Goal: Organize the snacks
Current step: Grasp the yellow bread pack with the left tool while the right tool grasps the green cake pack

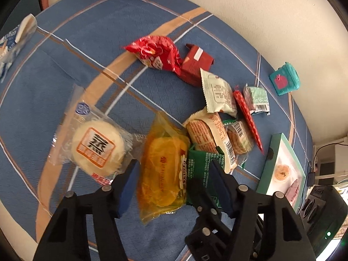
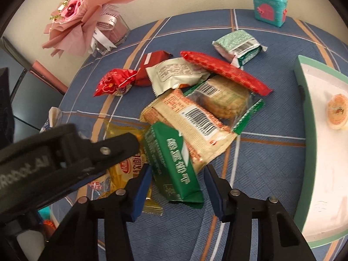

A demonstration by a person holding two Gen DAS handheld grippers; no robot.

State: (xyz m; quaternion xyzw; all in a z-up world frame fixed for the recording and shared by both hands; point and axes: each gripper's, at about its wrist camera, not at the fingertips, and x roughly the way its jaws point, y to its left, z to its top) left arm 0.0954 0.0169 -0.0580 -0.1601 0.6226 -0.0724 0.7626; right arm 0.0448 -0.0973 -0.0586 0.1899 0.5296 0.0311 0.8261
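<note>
Half-open left gripper (image 1: 176, 184) astride yellow packet (image 1: 162, 171), blue plaid cloth (image 1: 43, 91), cream wall (image 1: 261, 10).

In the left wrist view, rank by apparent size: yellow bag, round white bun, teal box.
1. yellow bag
2. round white bun, close behind; both lie near the camera.
3. teal box, smallest, but farthest away, so true size is unsure.

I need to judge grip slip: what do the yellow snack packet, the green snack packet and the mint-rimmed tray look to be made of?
Yellow snack packet: thin see-through plastic film, glossy; the contents show through and it crinkles.
Green snack packet: opaque printed plastic film, slight sheen, crimped end seal.
Mint-rimmed tray: probably card or paperboard, matte, with straight stiff walls; I can't be sure.
</note>
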